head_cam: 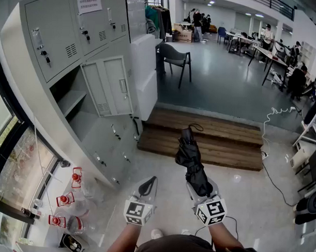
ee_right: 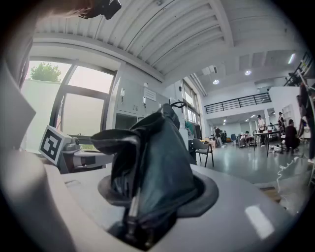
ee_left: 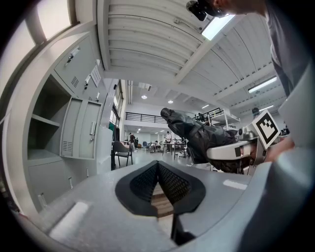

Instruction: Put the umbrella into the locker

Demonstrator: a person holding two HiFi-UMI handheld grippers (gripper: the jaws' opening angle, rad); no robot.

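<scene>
Low in the frame, the right gripper clasps the folded black umbrella, held mid-frame; the left gripper is closed, empty. Carrying stage, seemingly; next, bring it to the open locker, upper left.

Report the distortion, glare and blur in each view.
Head view: fisheye bends the lockers into curves, evenly lit. Left gripper view: black round vignette, a ceiling light glares white. Right gripper view: windows wash out pale; the close umbrella looks slightly soft.
</scene>
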